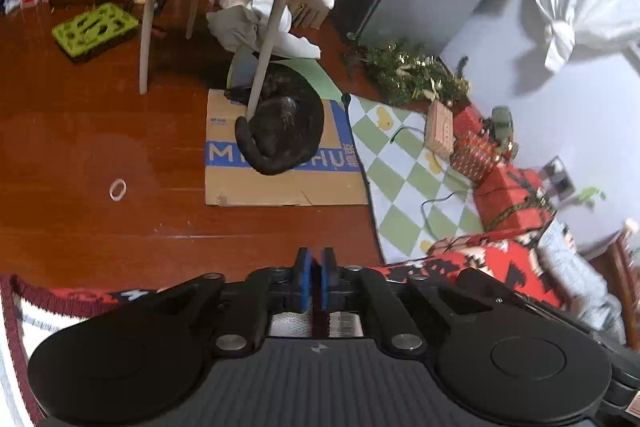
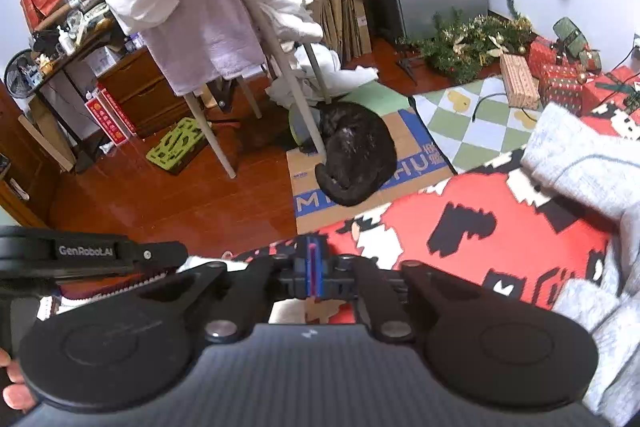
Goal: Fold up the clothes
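A grey knit garment (image 2: pixel 580 167) lies bunched on a red, black and white patterned blanket (image 2: pixel 500 239), to the right of my right gripper (image 2: pixel 312 267). That gripper hovers over the blanket's near edge with its blue pads pressed together. Only a thin red sliver shows between them. In the left wrist view the same grey garment (image 1: pixel 572 279) sits far right on the blanket (image 1: pixel 480 263). My left gripper (image 1: pixel 316 267) has its pads almost touching, with a narrow dark gap. Its body (image 2: pixel 92 255) appears at the left of the right wrist view.
A black cat (image 1: pixel 284 123) sleeps curled on flat cardboard (image 1: pixel 280 187) on the wooden floor, against a chair leg (image 1: pixel 264 59). Towels and white clothes hang over that chair (image 2: pixel 208 27). A checkered mat (image 1: pixel 400 167), gift boxes (image 1: pixel 508 199) and a green tray (image 1: pixel 96 29) lie around.
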A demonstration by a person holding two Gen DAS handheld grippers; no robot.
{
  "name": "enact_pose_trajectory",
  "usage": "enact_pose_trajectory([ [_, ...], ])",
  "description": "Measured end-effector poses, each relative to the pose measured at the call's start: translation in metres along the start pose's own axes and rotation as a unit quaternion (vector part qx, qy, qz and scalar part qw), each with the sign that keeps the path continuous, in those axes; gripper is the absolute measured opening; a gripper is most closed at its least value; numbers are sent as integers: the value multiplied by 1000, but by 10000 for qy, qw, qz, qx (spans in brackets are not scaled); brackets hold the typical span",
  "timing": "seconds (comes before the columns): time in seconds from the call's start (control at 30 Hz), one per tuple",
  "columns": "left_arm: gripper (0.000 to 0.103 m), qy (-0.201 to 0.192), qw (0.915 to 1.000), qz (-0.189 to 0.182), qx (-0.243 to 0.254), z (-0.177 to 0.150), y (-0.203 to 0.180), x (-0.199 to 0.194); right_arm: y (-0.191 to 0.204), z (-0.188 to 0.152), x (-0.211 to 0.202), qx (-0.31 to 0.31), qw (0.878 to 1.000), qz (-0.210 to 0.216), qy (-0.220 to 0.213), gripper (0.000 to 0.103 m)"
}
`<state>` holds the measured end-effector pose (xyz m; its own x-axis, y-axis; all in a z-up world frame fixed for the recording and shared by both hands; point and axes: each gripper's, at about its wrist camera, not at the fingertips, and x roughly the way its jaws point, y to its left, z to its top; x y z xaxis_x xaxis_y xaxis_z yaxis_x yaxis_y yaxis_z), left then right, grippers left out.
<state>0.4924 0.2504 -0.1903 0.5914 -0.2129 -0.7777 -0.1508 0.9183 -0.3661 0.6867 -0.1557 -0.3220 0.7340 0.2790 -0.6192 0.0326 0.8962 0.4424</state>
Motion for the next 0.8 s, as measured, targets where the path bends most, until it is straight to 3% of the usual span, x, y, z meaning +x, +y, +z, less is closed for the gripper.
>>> enact_pose_trajectory([
  [0.13,22,-193,9991,-341,-128,5,6,-24,3,7,-11,-75,9988,485,-17,6],
  [0.27,23,-223,9979,-505,-331,7,16,-51,28,1,-9,-641,9931,893,405,4],
  [0.33,23,-155,9982,-514,-278,4,21,-63,40,-4,2,-833,9914,775,640,4],
  [0.4,20,-95,9989,-421,-159,0,28,-74,48,-9,12,-949,9905,615,779,4],
  [0.43,18,-78,9992,-366,-132,-3,33,-79,50,-9,15,-912,9913,600,738,0],
  [0.63,15,-73,9998,5,-189,-23,77,-109,53,0,28,-679,9949,438,612,0],
  [0.8,6,-246,9994,229,-114,-41,112,-138,65,-3,3,-995,9901,815,566,3],
])
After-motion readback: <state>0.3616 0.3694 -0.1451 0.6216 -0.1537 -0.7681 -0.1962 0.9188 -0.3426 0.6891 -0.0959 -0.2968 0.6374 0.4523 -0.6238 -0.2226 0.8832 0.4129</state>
